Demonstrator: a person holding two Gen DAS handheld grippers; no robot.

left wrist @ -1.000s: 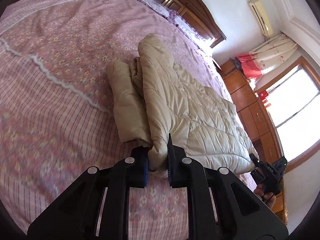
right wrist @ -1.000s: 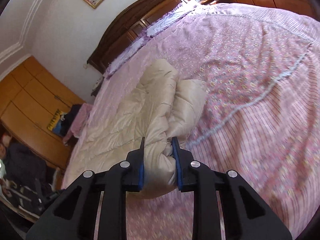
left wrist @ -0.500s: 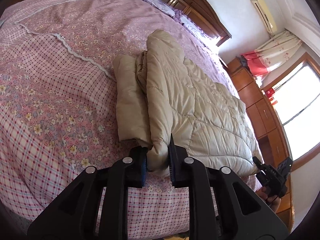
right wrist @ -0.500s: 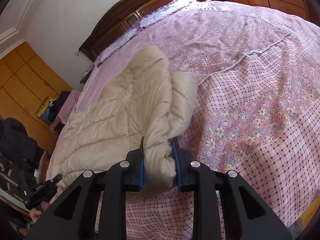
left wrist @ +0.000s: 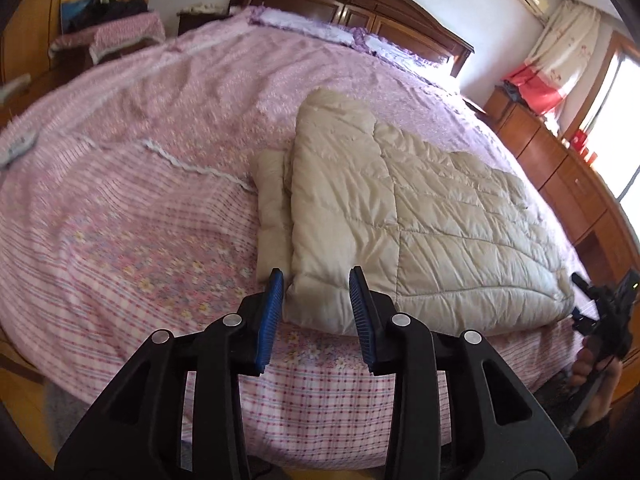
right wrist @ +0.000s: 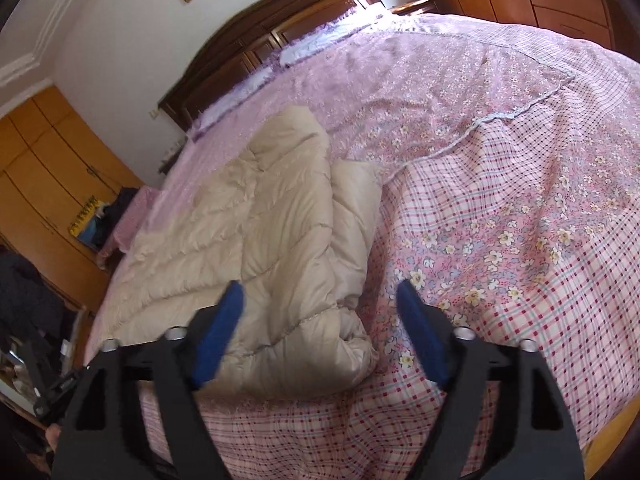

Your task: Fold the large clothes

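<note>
Letting go after a fold: both grippers' fingers are opening, L gripper (left wrist: 316,310) w/ the beige quilted coat (left wrist: 400,216) corner between its blue pads but untouched, R gripper (right wrist: 320,336) wide over the hem. Coat lies folded on the pink bed (left wrist: 140,200), sleeve poking out at 9 o'clock; next prob needs a re-grip on one short end to fold it across

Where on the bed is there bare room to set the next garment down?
The bedspread lies bare from the beige jacket across to the bed's far side, and from the foot edge up to the pillows. A narrower strip runs between jacket and pillows. The jacket's corner is crowded: it fills the spread out to both edges.
</note>
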